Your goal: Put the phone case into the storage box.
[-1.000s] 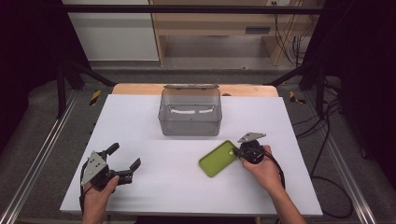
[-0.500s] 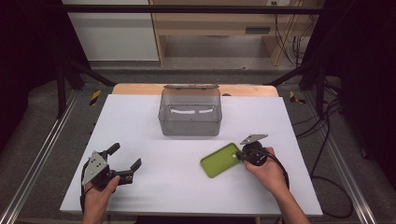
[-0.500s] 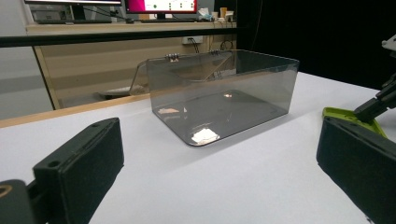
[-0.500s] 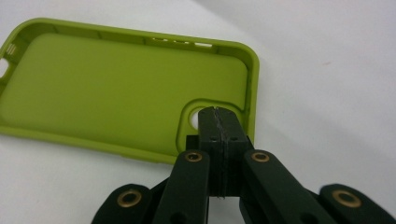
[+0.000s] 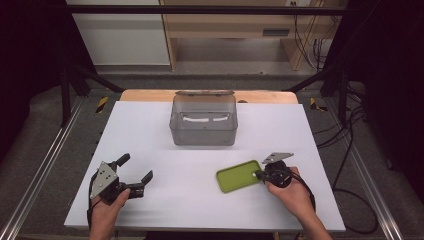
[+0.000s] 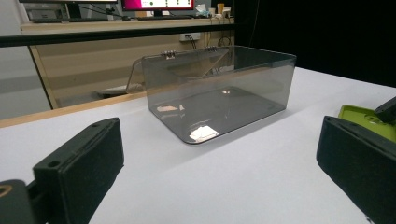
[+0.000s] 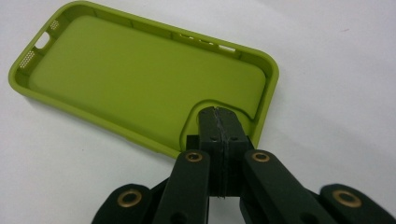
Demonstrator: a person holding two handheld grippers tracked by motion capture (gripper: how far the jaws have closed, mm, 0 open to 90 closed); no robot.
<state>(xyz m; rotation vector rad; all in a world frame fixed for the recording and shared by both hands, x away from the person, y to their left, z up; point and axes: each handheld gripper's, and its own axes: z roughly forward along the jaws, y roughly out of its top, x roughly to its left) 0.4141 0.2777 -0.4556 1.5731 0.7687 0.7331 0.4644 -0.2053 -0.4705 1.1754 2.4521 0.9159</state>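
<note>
A lime-green phone case (image 5: 237, 176) lies hollow side up at the front right of the white table (image 5: 200, 210). My right gripper (image 5: 257, 175) is shut on its right end; in the right gripper view the black jaws (image 7: 219, 116) press together at the camera cutout of the case (image 7: 140, 79). At the front left, my left gripper (image 5: 136, 168) rests open with nothing between its fingers (image 6: 84, 172). A corner of the case (image 6: 359, 114) also peeks past its right jaw.
A clear grey plastic box (image 5: 203, 122) stands open-topped at the back middle of the table, its hinged lid folded behind it; it also appears in the left gripper view (image 6: 219, 93). Metal rails run along both table sides. Cables hang at the right.
My right gripper has moved right and slightly toward the front edge, taking the green case along and turning it more level. The left gripper has stayed still.
</note>
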